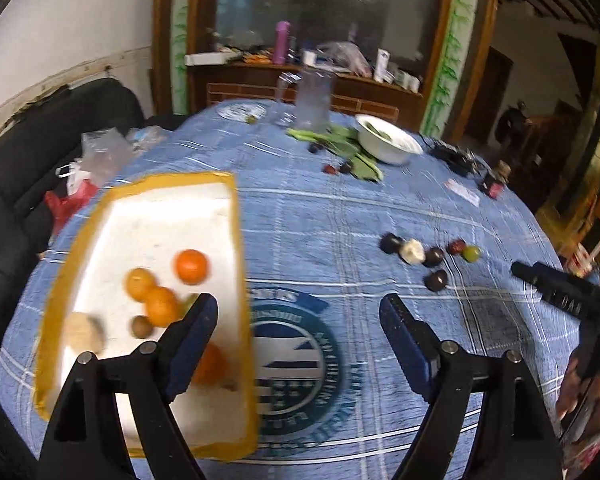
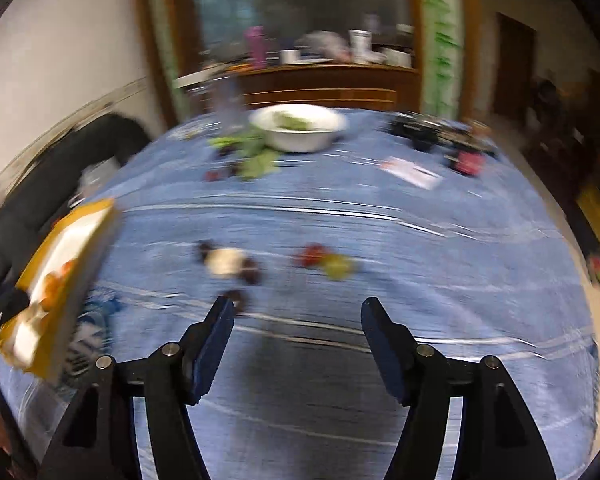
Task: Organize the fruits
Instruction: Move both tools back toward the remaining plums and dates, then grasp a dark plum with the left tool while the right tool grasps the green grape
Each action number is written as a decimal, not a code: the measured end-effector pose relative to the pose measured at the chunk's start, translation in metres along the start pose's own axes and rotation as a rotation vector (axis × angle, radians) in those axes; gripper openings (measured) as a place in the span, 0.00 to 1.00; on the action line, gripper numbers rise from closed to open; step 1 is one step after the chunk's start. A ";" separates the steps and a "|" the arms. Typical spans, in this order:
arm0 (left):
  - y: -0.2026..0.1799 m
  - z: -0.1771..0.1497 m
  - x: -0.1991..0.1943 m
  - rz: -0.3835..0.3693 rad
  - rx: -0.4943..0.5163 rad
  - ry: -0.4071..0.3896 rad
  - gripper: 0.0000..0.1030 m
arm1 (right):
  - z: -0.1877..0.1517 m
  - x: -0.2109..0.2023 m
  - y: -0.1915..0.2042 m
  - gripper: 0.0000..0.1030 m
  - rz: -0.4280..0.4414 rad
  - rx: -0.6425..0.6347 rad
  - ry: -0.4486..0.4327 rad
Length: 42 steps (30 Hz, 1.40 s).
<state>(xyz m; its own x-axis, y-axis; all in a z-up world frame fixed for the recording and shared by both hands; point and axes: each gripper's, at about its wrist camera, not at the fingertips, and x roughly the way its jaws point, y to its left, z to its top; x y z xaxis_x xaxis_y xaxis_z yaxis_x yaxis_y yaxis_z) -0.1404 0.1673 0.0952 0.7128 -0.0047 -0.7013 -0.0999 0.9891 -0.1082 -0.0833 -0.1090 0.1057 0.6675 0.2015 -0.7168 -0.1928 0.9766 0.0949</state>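
A white foam box (image 1: 168, 216) with yellow taped rims lies on the blue tablecloth at the left; it holds several oranges (image 1: 191, 266), a small brown fruit (image 1: 142, 326) and a pale round fruit (image 1: 85, 332). My left gripper (image 1: 298, 312) hangs open and empty over the cloth beside the box, its left finger over the box's right rim. A cluster of loose fruits lies to the right: dark round ones (image 1: 435, 280), a pale piece (image 1: 412, 251), a red one (image 1: 457, 246) and a green one (image 1: 472, 253). My right gripper (image 2: 298, 316) is open and empty, just short of that blurred cluster (image 2: 236, 262); the box (image 2: 60, 272) shows at its left.
A white bowl (image 1: 388, 146) with greens and leafy vegetables (image 1: 352, 152) sits at the far side with more small fruits (image 1: 330, 169). A clear jug (image 1: 314, 100), plastic bags (image 1: 96, 156), a card (image 1: 462, 191) and dark clutter (image 1: 456, 156) lie around. A black sofa (image 1: 40, 152) flanks the table's left.
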 end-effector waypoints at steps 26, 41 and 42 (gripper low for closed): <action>-0.125 0.005 0.107 -0.208 0.290 0.124 0.54 | 0.020 0.095 -0.010 0.53 -0.006 -0.020 0.105; -0.132 0.005 0.140 -0.216 0.282 0.133 0.23 | 0.018 0.099 -0.012 0.25 0.001 -0.027 0.113; -0.129 0.006 0.140 -0.223 0.266 0.130 0.23 | 0.018 0.099 -0.013 0.25 0.002 -0.021 0.113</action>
<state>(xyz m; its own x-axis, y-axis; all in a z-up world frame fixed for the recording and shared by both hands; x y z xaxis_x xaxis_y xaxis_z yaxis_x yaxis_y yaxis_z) -0.0235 0.0402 0.0151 0.6006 -0.2262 -0.7669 0.2444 0.9652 -0.0933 -0.0024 -0.1001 0.0460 0.5822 0.1920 -0.7900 -0.2099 0.9743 0.0822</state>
